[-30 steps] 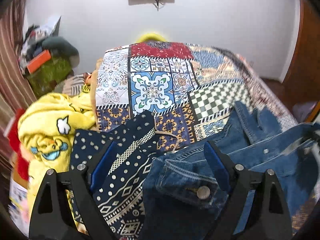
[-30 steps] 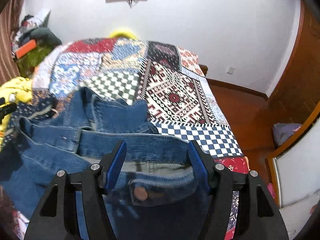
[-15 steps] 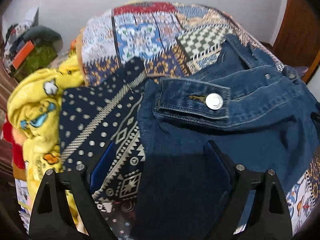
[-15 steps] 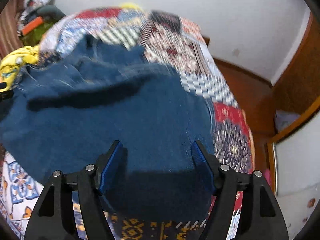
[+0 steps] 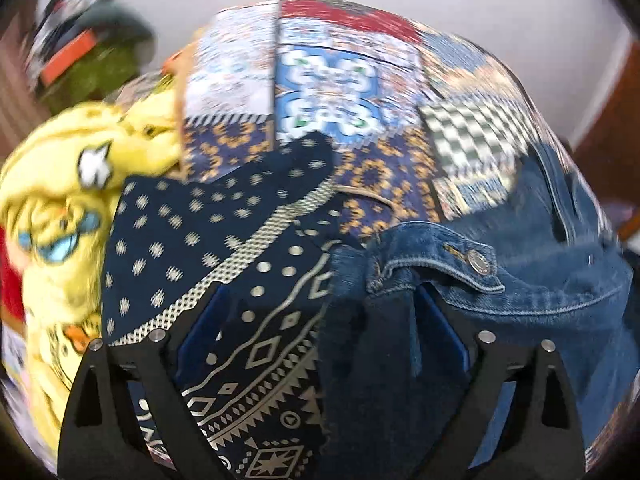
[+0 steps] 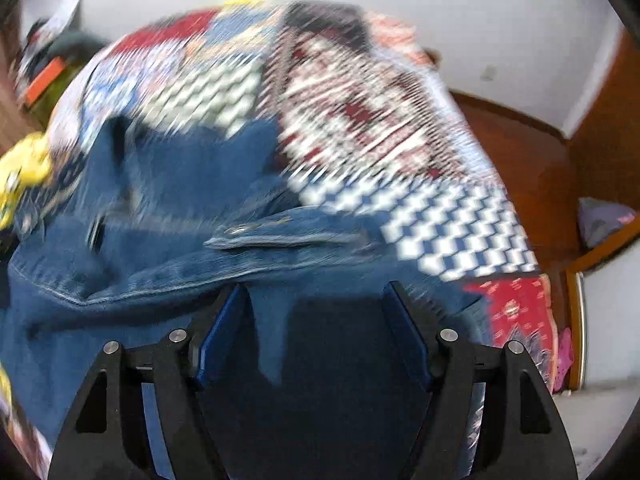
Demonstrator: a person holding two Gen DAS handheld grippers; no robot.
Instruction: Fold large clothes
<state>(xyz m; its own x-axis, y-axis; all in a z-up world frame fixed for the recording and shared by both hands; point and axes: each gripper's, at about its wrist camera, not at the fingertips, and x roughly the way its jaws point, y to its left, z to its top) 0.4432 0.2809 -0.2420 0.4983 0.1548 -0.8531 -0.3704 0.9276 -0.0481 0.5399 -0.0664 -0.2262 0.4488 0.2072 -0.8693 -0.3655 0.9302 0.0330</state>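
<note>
A blue denim jacket [image 5: 532,280] lies folded over itself on the patchwork bedspread [image 5: 320,92]; it fills the lower half of the right wrist view [image 6: 168,216]. My left gripper [image 5: 320,304] is open above the jacket's left edge and a navy patterned cloth [image 5: 224,248]. My right gripper [image 6: 312,300] is open, with denim lying between and under its fingers. Both views are blurred by motion.
A yellow cartoon-print garment [image 5: 60,200] is heaped at the bed's left edge beside the navy cloth. A cluttered pile with an orange item [image 5: 68,56] stands against the left wall. Wooden floor [image 6: 516,152] and wooden furniture lie to the right of the bed.
Both grippers dipped low over the jacket and have come back up. The jacket's near part now lies folded over, its buttoned flap closer to the fingers. Both grippers stay open.
</note>
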